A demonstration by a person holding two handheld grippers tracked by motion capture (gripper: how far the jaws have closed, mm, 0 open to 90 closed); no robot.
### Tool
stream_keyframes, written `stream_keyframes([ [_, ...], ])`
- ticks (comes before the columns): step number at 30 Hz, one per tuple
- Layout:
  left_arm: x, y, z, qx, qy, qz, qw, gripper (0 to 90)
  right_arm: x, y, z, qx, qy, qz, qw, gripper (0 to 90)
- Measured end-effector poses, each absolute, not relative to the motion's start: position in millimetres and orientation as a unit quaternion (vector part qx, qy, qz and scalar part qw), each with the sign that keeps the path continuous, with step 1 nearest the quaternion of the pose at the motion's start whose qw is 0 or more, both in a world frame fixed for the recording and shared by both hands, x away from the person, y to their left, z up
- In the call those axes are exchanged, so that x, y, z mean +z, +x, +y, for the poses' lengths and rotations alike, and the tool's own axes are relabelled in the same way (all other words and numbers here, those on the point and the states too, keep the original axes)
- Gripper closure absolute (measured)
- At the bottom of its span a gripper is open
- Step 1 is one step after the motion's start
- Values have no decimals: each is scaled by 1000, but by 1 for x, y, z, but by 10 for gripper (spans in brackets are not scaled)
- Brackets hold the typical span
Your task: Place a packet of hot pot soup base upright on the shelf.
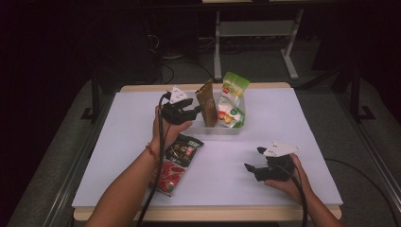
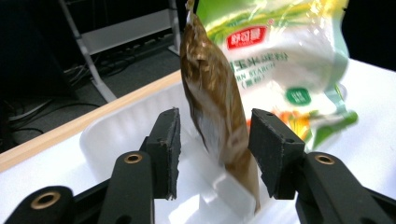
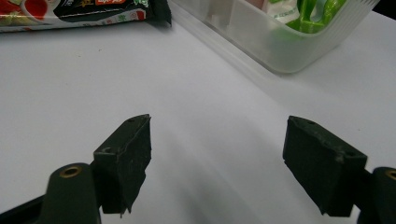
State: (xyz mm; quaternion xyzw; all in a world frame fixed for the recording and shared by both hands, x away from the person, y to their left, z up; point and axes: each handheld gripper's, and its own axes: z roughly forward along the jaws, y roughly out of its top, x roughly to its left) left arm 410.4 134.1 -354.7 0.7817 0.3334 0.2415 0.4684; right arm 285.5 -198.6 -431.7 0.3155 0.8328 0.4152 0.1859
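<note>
A brown packet (image 1: 206,106) (image 2: 210,88) stands upright at the left end of a clear plastic tub (image 1: 222,130) (image 2: 116,130). A green-and-white starch packet (image 1: 231,99) (image 2: 289,56) stands in the tub beside it. My left gripper (image 1: 197,112) (image 2: 215,119) is level at the tub's left end, open. The brown packet is between its jaws, with a visible gap at the left pad. My right gripper (image 1: 254,158) (image 3: 217,135) rests low over the table at the front right, open wide with nothing between its jaws.
A black-and-red snack packet (image 1: 176,161) (image 3: 93,11) lies flat on the white table (image 1: 283,123), under the person's left forearm. The tub (image 3: 280,42) sits ahead of the right gripper. Table legs and cables stand on the dark floor beyond.
</note>
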Motion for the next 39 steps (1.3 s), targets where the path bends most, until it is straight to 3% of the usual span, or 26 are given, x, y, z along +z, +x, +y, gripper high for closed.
stream_keyframes([
  [19,-359,368,209,228,807,305,451,319,-435,285,-192,418,320,834,166,257],
  [27,-382,358,250,182,829,305,432,258,-436,286,-184,416,319,836,160,255],
  [39,-416,345,279,125,844,318,413,215,-436,291,-159,421,302,844,139,257],
])
